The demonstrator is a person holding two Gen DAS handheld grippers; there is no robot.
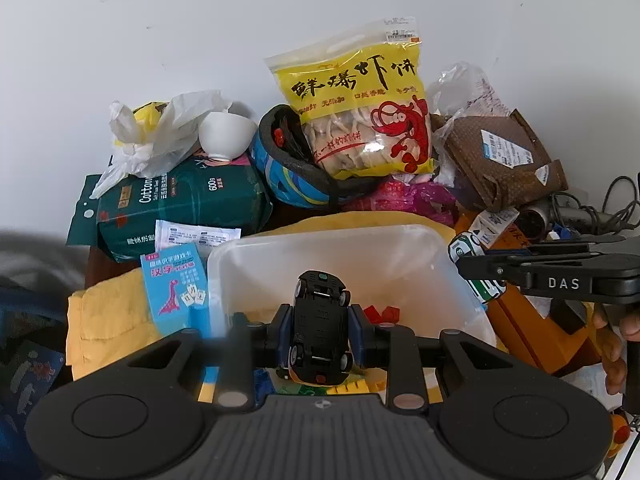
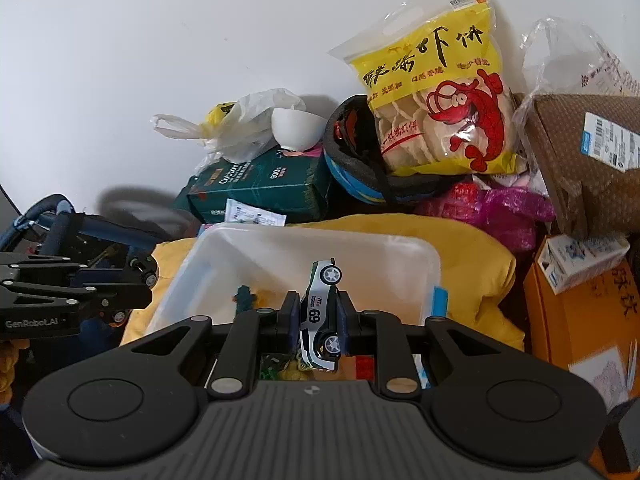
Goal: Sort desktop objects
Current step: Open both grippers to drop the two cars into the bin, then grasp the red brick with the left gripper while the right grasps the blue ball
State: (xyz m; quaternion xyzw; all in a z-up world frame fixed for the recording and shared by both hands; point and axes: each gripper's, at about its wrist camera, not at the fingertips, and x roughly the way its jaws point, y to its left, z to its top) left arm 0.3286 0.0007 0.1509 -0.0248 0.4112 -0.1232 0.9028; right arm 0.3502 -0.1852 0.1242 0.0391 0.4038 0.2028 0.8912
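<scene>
The left hand-held gripper (image 1: 320, 330) was clamped on a black car (image 1: 319, 326), held underside up between its blue pads (image 1: 285, 330) above the near rim of a white bin (image 1: 320, 240). The right hand-held gripper (image 2: 319, 320) gripped a white car (image 2: 320, 312) numbered 69, turned on its side with wheels facing right, also over the bin. Small toy pieces lay in the bin's bottom. The bin sat on a yellow cloth (image 1: 108, 316). Behind it stood a green tissue pack (image 1: 184, 204), a white bowl (image 1: 226, 132), a helmet (image 1: 288, 176) and a yellow snack bag (image 1: 360, 108); a blue card box (image 1: 174, 292) leaned just left of the bin.
</scene>
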